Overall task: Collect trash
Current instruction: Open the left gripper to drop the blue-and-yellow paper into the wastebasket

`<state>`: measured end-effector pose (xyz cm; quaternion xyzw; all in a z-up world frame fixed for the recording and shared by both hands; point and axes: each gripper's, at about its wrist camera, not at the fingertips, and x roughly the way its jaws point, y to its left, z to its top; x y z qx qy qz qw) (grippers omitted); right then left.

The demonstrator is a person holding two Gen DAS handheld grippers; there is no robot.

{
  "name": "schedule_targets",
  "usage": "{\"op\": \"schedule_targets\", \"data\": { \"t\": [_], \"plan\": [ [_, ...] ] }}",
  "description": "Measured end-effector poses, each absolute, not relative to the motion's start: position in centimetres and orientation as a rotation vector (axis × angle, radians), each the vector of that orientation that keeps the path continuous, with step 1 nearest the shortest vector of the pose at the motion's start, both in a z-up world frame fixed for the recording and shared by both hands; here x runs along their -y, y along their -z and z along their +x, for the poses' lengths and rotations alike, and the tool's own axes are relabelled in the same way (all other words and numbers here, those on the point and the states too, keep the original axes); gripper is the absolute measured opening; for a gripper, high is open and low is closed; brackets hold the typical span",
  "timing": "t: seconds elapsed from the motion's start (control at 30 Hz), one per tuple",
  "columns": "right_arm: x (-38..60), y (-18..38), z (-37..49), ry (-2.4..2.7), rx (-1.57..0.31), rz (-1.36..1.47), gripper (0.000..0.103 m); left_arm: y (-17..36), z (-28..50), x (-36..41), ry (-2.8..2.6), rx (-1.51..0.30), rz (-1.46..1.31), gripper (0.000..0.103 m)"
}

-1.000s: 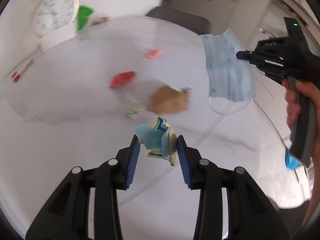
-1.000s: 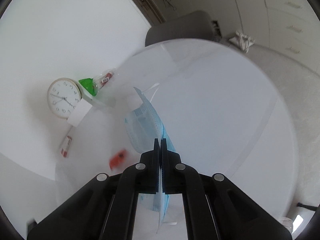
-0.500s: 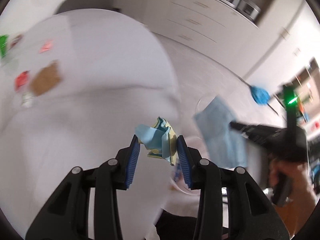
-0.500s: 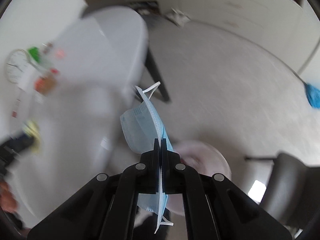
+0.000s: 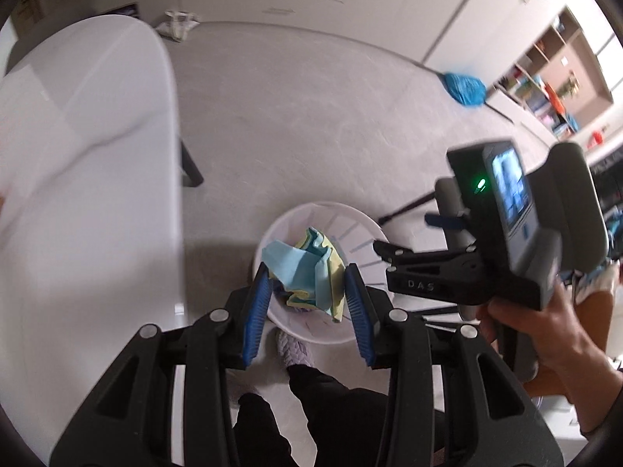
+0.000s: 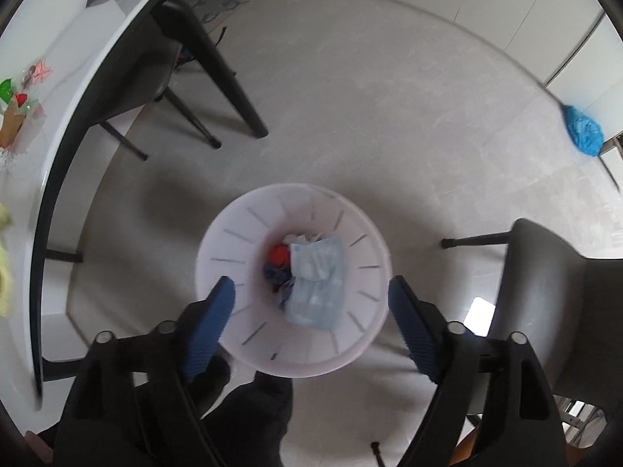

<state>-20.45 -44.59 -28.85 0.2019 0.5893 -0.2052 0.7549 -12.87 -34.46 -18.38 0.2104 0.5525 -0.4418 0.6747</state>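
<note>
Change since the earlier frames: both grippers have swung from the table to above the bin; the mask, pinched in the right gripper half a second ago, now lies in the bin

Right gripper (image 6: 311,319): jaws spread wide, nothing between them; poised directly over the bin (image 6: 233,225), apparently so that whatever it lets go falls inside

Mask (image 6: 317,286): pale blue, pleated, rectangular, lying flat and slightly crumpled on top of other rubbish; red and dark blue scraps show beside it at the bin's bottom

Left gripper (image 5: 307,292): jaws part-closed on the wad (image 5: 307,268), blue pads pressing its two sides; held over the bin's rim (image 5: 331,210), seemingly lined up for a drop not yet made

Wad: crumpled sheet, light blue outside with yellow and teal folds, soft and light by the look of it, loose corner hanging below the pads

Bin: white, round, slotted wall, standing on the grey floor beside the table (image 6: 78,78)

Remaining litter (image 6: 15,116): red, green, pink and brown bits on the table's far part, still to be fetched

Judgement: one drop done, one pending, more trips to follow
</note>
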Motion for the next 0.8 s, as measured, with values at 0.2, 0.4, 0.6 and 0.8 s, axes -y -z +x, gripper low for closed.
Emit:
{"op": "schedule_targets", "data": {
  "t": [0.2,0.4,0.6,0.8],
  "plan": [
    [46.1,26.5,-22.8,0.515,-1.229,0.417,0.090,19.2,-14.9,37.4,1.042,-1.272,0.519,0.074],
    [46.7,25.6,-24.0,0.529,-1.213,0.430,0.093,17.9,-16.4,37.0,1.067,-1.227,0.536,0.094],
    [47.0,25.4,-24.2,0.539,-1.197,0.474,0.096,17.4,-16.8,37.3,1.051,-1.216,0.517,0.095],
    [46.2,25.0,-23.4,0.529,-1.197,0.442,0.096,16.6,-15.8,36.1,1.017,-1.205,0.484,0.095]
  ]
}}
